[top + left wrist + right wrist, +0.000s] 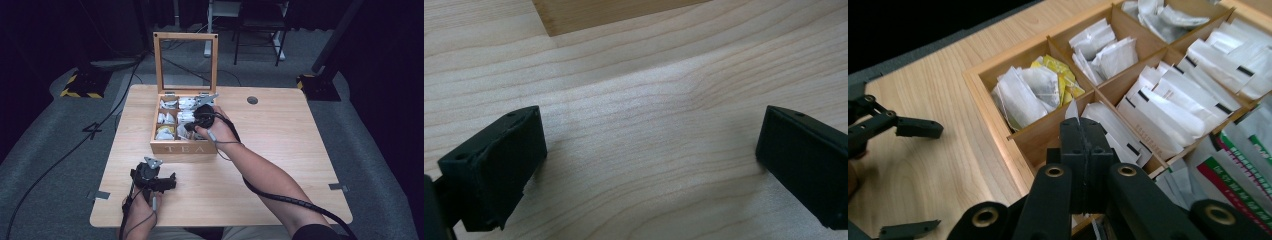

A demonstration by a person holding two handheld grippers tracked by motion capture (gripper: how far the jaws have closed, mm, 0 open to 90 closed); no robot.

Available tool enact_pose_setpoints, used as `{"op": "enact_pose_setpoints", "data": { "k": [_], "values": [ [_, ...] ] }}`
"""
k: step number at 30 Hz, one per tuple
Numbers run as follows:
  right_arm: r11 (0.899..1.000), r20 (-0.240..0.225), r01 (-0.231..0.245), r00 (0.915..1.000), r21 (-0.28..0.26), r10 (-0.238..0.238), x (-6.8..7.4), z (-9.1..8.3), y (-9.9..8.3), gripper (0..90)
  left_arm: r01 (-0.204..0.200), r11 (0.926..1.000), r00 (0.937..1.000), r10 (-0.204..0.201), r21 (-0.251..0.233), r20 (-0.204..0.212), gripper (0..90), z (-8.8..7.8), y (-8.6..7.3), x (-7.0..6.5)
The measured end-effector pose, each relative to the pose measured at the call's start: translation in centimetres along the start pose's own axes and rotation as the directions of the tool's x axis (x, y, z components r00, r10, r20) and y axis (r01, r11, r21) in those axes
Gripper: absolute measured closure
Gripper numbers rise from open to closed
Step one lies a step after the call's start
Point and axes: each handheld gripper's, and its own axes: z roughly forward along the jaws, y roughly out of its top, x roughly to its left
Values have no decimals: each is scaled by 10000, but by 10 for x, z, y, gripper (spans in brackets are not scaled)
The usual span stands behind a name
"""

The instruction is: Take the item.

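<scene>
The tea bag (1072,111) is a small white sachet, of which just a pointed corner shows above the tips of the right gripper (1081,131). That gripper's jaws are pressed together and pinch the sachet by this corner, over the front middle compartment of the box (184,148). More white sachets with a dark stripe at one end stand in that compartment (1120,132).

The box is light wood, divided into compartments, and stands near the middle of the table (280,145). Its framed lid (185,62) stands upright behind it, with a clear pane. The front wall bears the word "TEA" in pale letters. The compartments hold white paper sachets; the front left one also has yellow bags (1060,75) among them. At the right in the right gripper view lie packets with green and red print (1243,160), whose writing is too blurred to read.

The left gripper (159,181) rests near the table's front left, well apart from the box, its jaws spread wide over bare wood with nothing between them.
</scene>
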Motion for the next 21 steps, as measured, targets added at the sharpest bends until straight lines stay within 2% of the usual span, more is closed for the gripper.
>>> {"op": "enact_pose_setpoints", "data": {
  "k": [8,17,18,21],
  "values": [
    [9967,-80,-142,9999,-804,136,-1,-22,1,900,0,10000,10000,0,0,2,3,0,0,0],
    [9904,-352,-84,9994,-1379,35,4,-49,-2,900,-50,10000,10000,50,11,-8,3,0,0,0],
    [9891,-382,-56,9993,-1470,-1,4,-58,-3,900,-27,10000,10000,27,-3,-6,3,0,0,0],
    [9872,-399,-51,9992,-1597,-12,4,-68,-5,900,-15,10000,10000,15,-4,0,3,1,1,0]
  ]
}}
